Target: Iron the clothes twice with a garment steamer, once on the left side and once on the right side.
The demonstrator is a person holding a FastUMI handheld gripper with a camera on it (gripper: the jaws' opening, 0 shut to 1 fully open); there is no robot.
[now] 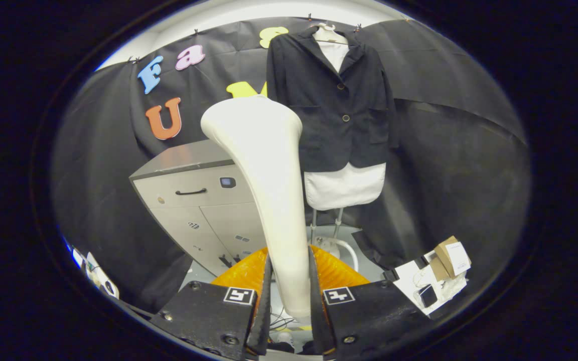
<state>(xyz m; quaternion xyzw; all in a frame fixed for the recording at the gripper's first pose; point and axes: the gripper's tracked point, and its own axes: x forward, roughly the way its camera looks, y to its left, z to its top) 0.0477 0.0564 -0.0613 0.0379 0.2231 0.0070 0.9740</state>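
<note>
Black cloth walls back a grey metal cabinet [193,193] and, beside it, a dark matte blazer [336,108] hung over a white shirt [344,185] on a hanger stand. Both fingers of the gripper [289,296] press the smooth, cream, flared handle of the garment steamer [269,185], its rounded head raised but well short of the fabric. Neither side looks steamed yet; both passes seem left.

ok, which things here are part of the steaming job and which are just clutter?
Job:
- garment steamer, its handle clamped between the gripper fingers
- dark jacket hanging beyond the steamer head
- white shirt under the jacket

Lying about:
- grey cabinet beside the steamer
- cardboard boxes on the floor
</note>
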